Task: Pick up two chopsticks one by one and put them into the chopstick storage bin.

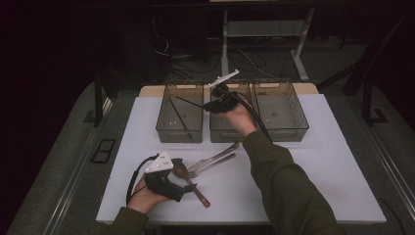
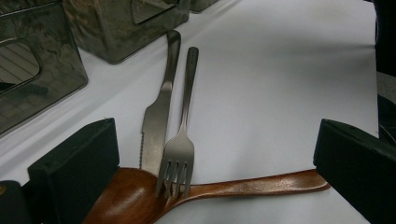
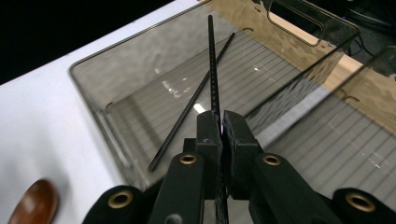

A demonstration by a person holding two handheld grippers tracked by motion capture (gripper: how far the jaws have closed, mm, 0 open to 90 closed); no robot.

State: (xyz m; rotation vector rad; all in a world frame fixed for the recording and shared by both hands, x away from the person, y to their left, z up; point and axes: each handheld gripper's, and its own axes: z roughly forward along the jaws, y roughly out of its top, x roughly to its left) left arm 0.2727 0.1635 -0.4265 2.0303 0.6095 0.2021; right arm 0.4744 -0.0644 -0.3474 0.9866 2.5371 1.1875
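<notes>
My right gripper [image 3: 220, 128] is clamped tight on a thin black chopstick [image 3: 213, 65], jaws pressed together with the stick running up between them; it is held over the left smoky translucent plastic bin [image 1: 179, 128], at that bin's right side. A second black chopstick [image 3: 191, 100] lies flat on the ribbed bottom of the same bin, slanting from near left to far right. Two more bins of the same kind stand in a row to the right, the middle bin [image 1: 222, 133] and the right bin [image 1: 288, 129], all at the far side of the white surface [image 1: 333, 161]. My left gripper [image 2: 215, 154] rests low near the near left of the surface, jaws spread wide and gripping nothing. Between them lies a brown wooden spoon [image 2: 224, 189], bowl by the left jaw, handle end touching the right jaw. A grey metal fork [image 2: 180, 140] rests with its tines on the spoon; a grey metal serrated knife [image 2: 159, 116] lies just left of it, handles pointing far.
</notes>
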